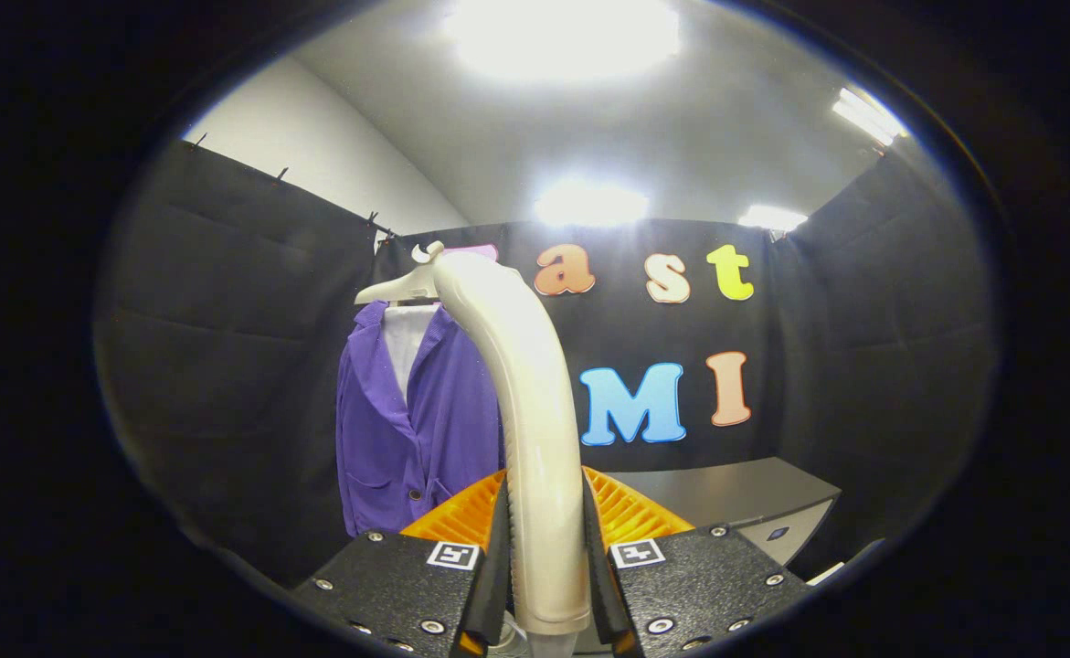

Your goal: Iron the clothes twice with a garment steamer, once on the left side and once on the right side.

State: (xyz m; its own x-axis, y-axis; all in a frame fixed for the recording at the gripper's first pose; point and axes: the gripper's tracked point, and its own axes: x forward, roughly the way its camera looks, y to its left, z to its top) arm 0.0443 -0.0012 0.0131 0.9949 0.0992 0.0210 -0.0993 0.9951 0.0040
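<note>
My gripper (545, 539) is shut on the cream-white handle of the garment steamer (521, 384). The handle rises between both fingers and curves up and away to the left, toward the clothes. A purple jacket (407, 420) hangs on a white hanger (397, 288) beyond the fingers, to the left of the steamer, with a white shirt (407, 334) showing at its open collar. The steamer's upper end overlaps the hanger's right shoulder in this view, and its head is hidden. The handle covers the jacket's right side.
A grey table (736, 498) stands beyond the fingers to the right, against the black cloth wall. Black cloth walls close the booth at the left, back and right. Bright ceiling lights glare overhead.
</note>
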